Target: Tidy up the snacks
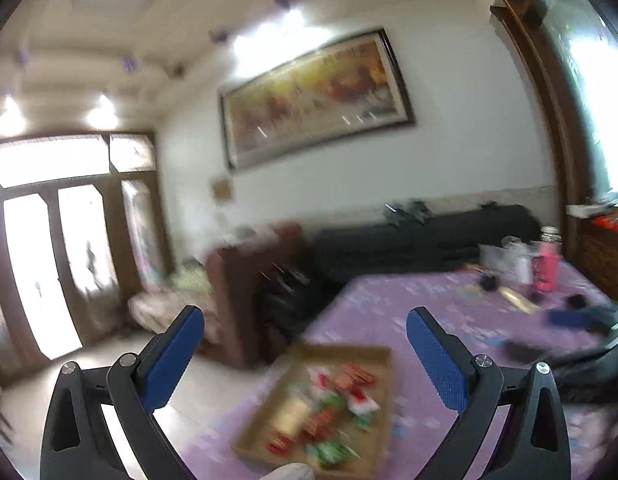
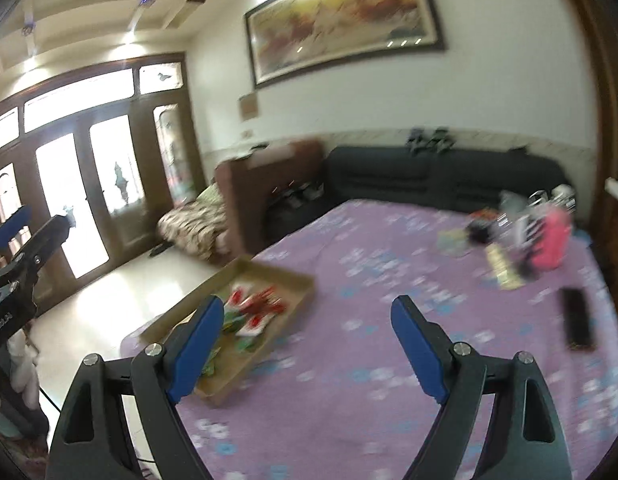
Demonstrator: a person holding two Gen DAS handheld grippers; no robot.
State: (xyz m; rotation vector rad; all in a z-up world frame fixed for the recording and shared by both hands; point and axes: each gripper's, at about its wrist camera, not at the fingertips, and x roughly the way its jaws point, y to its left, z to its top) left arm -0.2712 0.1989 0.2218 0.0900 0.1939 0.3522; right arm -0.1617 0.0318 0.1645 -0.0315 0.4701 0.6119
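A shallow cardboard tray [image 1: 349, 351] lies near the left edge of the purple-clothed table [image 2: 389, 320]. It holds several red, green and white snack packets [image 1: 329, 404]. In the left wrist view my left gripper [image 1: 305, 314] hovers above and just short of the tray, open, nothing between its blue pads. In the right wrist view the tray [image 2: 277, 270] lies ahead to the left, with its packets [image 2: 257, 308] partly hidden behind the left finger. My right gripper [image 2: 308, 300] is open and empty over the cloth beside the tray. One blue finger [image 2: 11, 222] of the left gripper shows at the far left edge.
A pink bottle [image 2: 553, 244], a white container and small clutter stand at the table's far right. A black remote-like bar [image 2: 577, 320] lies nearer on the right. Behind the table stand a dark sofa [image 2: 429, 176] and a brown cabinet [image 2: 245, 200]. The floor drops away left of the tray.
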